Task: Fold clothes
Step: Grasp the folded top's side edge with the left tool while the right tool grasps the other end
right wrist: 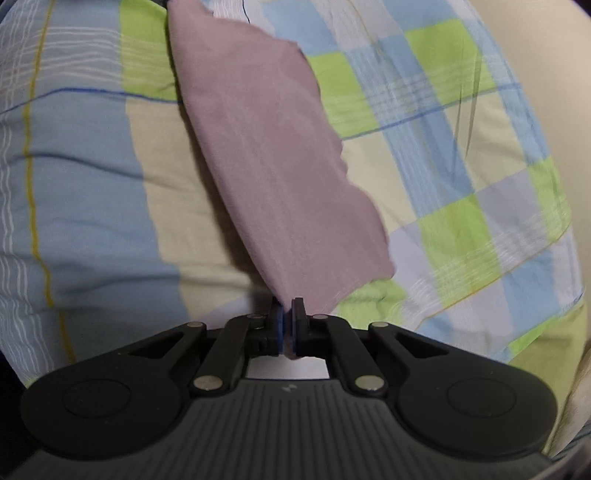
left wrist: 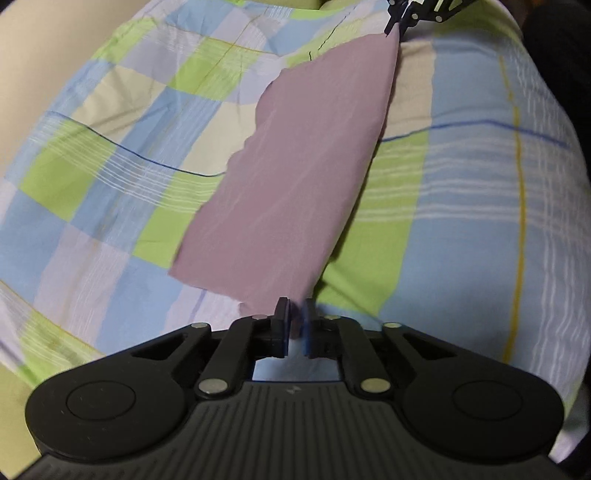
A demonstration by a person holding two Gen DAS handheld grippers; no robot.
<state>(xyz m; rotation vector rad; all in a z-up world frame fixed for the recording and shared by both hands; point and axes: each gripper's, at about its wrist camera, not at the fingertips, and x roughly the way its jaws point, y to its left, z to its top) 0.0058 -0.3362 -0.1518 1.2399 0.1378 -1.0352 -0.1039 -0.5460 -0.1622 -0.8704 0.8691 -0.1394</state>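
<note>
A mauve cloth [left wrist: 295,166] hangs stretched between my two grippers, above a checked bedsheet [left wrist: 110,206]. In the left wrist view my left gripper [left wrist: 295,323] is shut on the cloth's near corner, with bunched fabric between its pads. At the top of that view my right gripper [left wrist: 393,27] pinches the far corner. The right wrist view shows the same cloth [right wrist: 269,166] running away from my right gripper [right wrist: 288,325], whose blue pads are closed tight on the corner. The cloth's free edge sags to one side, ragged and slightly curled.
The bedsheet [right wrist: 92,184] in blue, green, cream and lilac squares fills both views and is a little creased. A plain cream surface [right wrist: 535,74] shows beyond its far edge. Dark shadow lies at the right border of the left wrist view.
</note>
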